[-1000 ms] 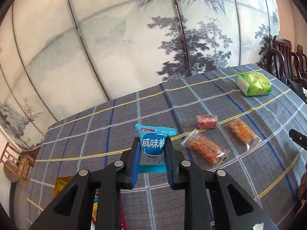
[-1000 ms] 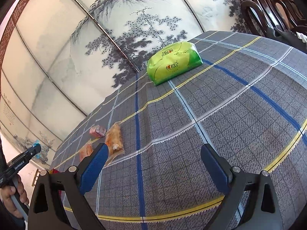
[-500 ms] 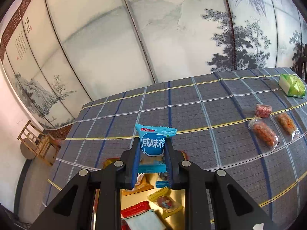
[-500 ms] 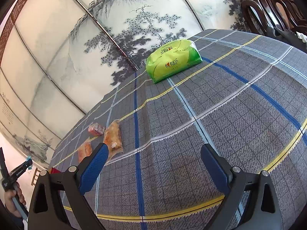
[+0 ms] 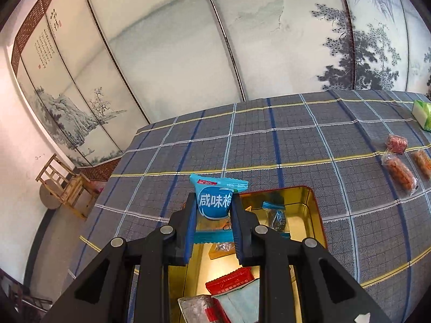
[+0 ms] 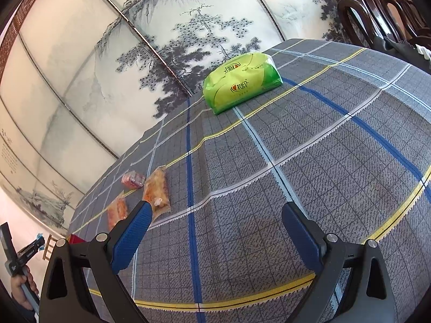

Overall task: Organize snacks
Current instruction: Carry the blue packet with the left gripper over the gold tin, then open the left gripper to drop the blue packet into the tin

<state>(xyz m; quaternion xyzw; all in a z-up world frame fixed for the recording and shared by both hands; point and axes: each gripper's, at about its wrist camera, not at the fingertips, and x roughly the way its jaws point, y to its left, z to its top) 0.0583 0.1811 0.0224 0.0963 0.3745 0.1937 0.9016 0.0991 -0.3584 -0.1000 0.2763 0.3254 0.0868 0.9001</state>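
Swung leftward since a second ago, the left gripper [image 5: 213, 215] now hangs over a gold tin [image 5: 315, 215] at the near edge of the table [image 5: 269, 140], where earlier only checked cloth and loose snacks lay beneath it. Its fingers [image 5: 188, 228] are clamped tight on a blue snack packet [image 5: 215, 202], held upright above the tin's far left corner. Only the left wrist view shows the tin's contents: a dark wrapped sweet [image 5: 278, 219], a red packet [image 5: 230, 282] and other wrappers. The right wrist view alone shows the right gripper [image 6: 215, 215], unmoved, fingers spread wide with nothing between them, low over bare cloth. Three wrapped snacks [image 6: 156, 188] lie on the table between the two grippers, a green tissue pack [image 6: 239, 80] sits farther back near the painted screen [image 5: 188, 53], and dark wooden chairs [image 6: 377, 13] stand at the table's far right.
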